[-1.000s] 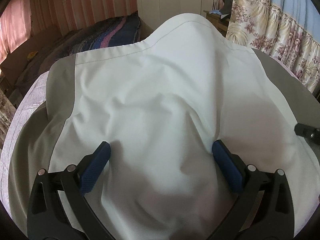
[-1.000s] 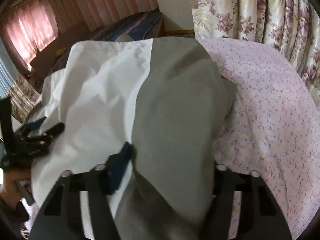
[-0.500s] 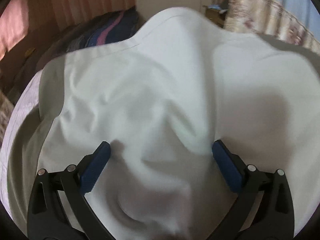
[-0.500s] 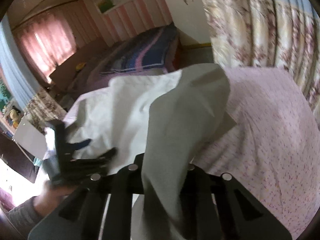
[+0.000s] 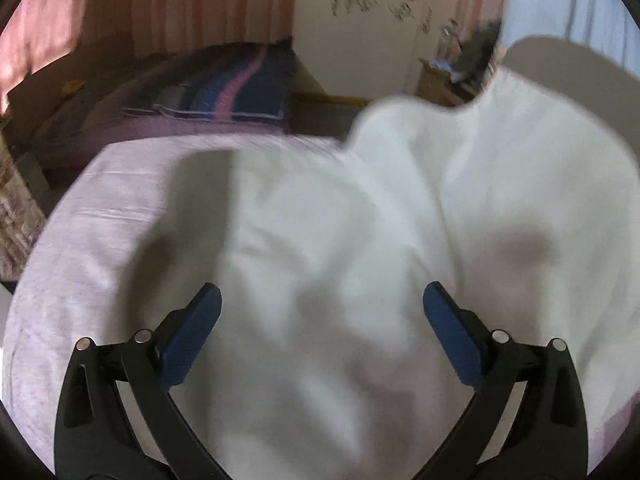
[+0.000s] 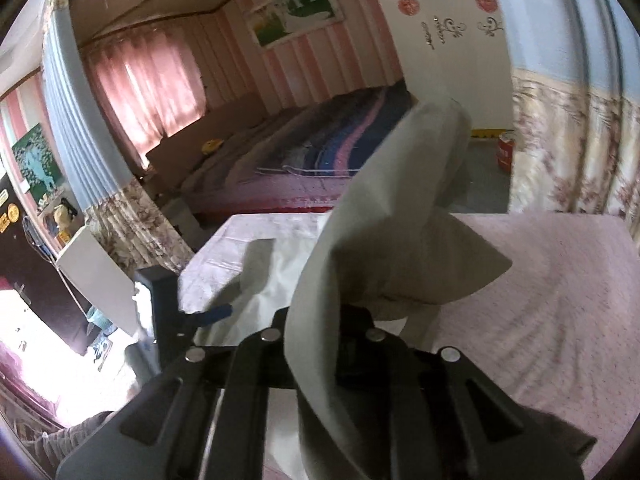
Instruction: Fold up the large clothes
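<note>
Since a second ago the right gripper (image 6: 320, 320) has closed its fingers on the grey panel of the garment (image 6: 384, 216) and hoisted it, so the cloth that lay flat over the bed (image 6: 560, 300) now stands up in a tall fold in front of the right camera. Its fingers have just been closing, and the grey cloth is pinched between them, hiding the pads.

From the left wrist view, the left gripper (image 5: 320, 320) has its blue fingers (image 5: 192, 332) spread wide with the white body of the garment bunched between them; the pads do not press on it, so nothing is held on that side. The white cloth has slid toward the right of that view, baring the pale floral bedsheet on the left. That view is blurred.

The step in hand appears to be carrying one side of the garment over for a fold. To do it well, I would judge that the left fingers should take a matching edge, so that both corners travel together. Lifting with the right hand alone may drag the white part and crumple it.
</note>
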The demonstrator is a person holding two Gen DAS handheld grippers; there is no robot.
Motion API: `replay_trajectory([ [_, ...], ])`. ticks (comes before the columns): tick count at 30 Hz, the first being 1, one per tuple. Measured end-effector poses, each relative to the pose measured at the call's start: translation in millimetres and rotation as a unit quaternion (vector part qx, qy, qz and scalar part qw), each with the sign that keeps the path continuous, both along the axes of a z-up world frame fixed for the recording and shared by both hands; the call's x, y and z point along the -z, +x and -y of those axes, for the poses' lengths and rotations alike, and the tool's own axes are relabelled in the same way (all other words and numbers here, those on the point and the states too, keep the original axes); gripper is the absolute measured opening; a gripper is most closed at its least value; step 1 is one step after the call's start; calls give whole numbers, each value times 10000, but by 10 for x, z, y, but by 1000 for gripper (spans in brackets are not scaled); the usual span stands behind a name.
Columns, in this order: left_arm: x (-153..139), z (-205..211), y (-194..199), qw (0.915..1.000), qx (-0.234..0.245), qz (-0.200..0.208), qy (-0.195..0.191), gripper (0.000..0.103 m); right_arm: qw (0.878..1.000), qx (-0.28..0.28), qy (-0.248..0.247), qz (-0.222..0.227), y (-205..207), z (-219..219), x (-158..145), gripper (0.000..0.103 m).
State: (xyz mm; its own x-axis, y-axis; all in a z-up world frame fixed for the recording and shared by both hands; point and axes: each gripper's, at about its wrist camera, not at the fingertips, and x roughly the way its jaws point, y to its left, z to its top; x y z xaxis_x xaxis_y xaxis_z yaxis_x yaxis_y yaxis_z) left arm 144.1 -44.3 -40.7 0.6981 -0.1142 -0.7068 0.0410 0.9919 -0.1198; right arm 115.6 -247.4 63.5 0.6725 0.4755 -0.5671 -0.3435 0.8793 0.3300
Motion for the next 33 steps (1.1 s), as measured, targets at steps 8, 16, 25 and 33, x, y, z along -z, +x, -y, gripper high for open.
replay_trajectory([
  [8, -127, -1006, -400, 9963, -625, 30, -585, 100, 9971, -324, -609, -321, 258, -1178, 364, 10],
  [16, 49, -1554, -881, 9924, -1054, -118, -628, 100, 9661, -542, -2488, -427, 209, -2335, 1319, 39],
  [25, -207, -1649, -1135, 9932, -1108, 184, -315, 100, 9917, -709, -1038, 264, -372, -1977, 312, 88],
  [33, -688, -811, -1478, 9949, -295, 770, -588, 100, 9903, 1044, -36, 912, -1024, -85, -151, 97],
])
